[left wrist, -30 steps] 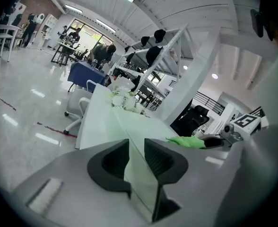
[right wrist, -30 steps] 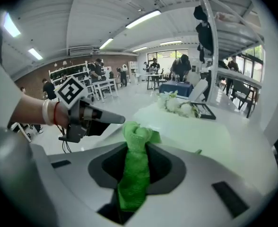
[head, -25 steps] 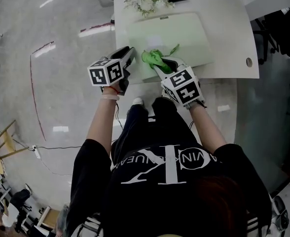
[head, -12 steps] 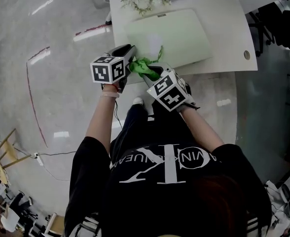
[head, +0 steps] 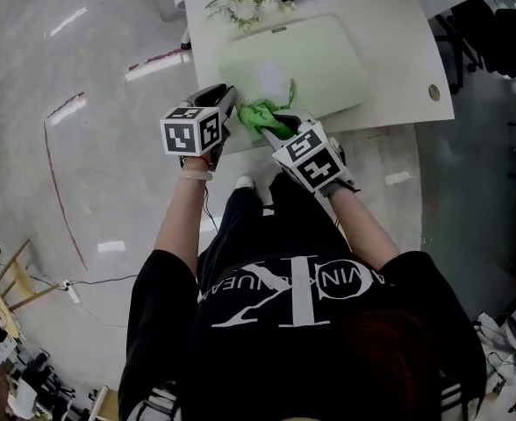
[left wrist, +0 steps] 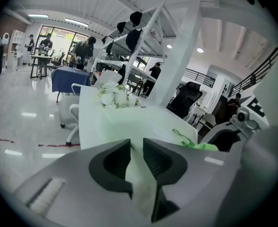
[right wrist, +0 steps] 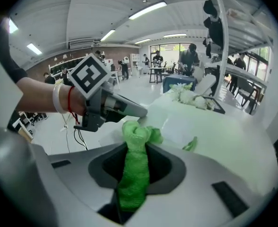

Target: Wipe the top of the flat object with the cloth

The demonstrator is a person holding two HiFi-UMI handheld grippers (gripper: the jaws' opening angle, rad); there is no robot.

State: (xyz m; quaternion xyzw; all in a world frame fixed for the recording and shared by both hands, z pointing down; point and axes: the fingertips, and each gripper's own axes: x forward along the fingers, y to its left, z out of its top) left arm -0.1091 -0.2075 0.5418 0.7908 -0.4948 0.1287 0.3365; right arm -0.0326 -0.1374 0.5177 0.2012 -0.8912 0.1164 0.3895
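I see a glossy grey floor [head: 109, 191] under a white table [head: 398, 68] at the far side of the head view. A pale green board [head: 319, 60] lies flat on the table and covers much of its near half. White flowers [head: 236, 7] stand beyond the board's far left corner.

My left gripper [head: 225, 99] sits at the board's near left corner. Its jaws have just been closing and now stand a narrow gap apart. In the left gripper view only the pale surface shows through that gap, so I see nothing clamped there.

My right gripper [head: 283, 123] is just to its right, at the board's near edge, jaws clamped on the green cloth [head: 262, 112]. The cloth bunches out past the jaw tips onto the board, between the two grippers.
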